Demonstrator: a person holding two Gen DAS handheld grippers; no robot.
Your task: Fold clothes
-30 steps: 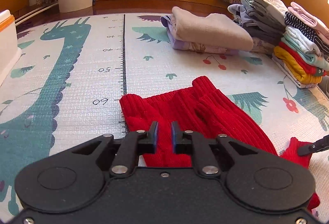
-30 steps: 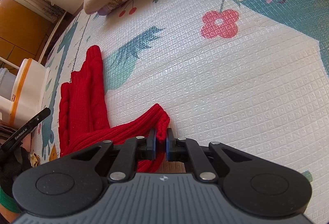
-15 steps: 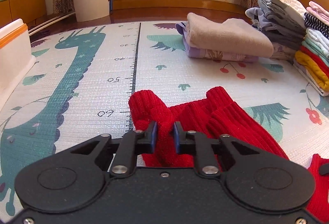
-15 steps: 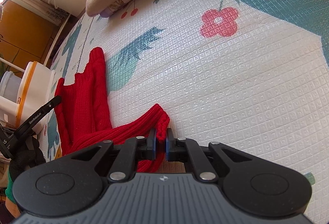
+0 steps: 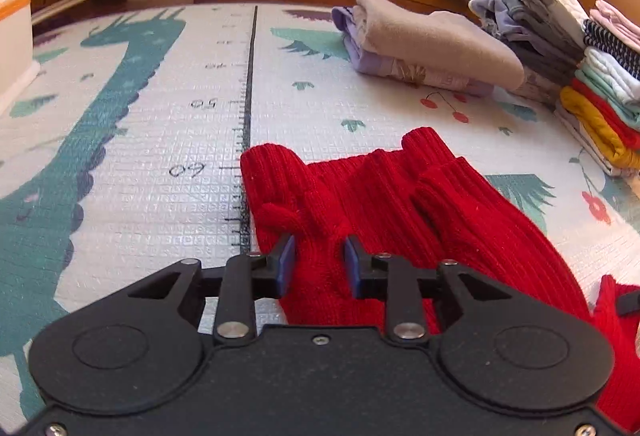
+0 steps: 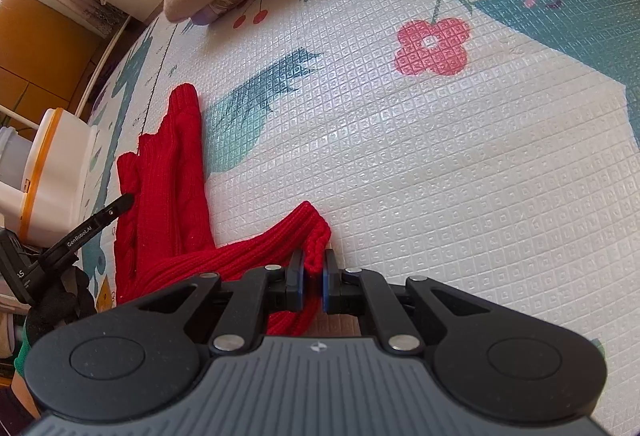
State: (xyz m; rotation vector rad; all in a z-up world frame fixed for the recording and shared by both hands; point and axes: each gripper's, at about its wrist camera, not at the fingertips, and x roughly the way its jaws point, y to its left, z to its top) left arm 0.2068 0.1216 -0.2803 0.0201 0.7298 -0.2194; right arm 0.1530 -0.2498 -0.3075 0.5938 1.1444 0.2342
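Mid-fold on the red knit point(image 5: 400, 204), which lay flat on the mat point(image 5: 160, 164) in front of the stacks point(image 5: 600, 84). Right gripper point(image 6: 313, 278) was pinched tight on a ribbed cuff; left gripper point(image 5: 319, 264) had its jaws parted around the knit's near edge, not clamped. Next move likely needed the left to close before both carried the fabric over.

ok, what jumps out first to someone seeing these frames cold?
The bright red knit garment spread on the pale animal-print play mat, right in front of both claws. The right claw is shut on one red cuff, while the left claw stands open over the knit. Next, the stacks of folded clothes at the mat's far right edge in the left wrist view.
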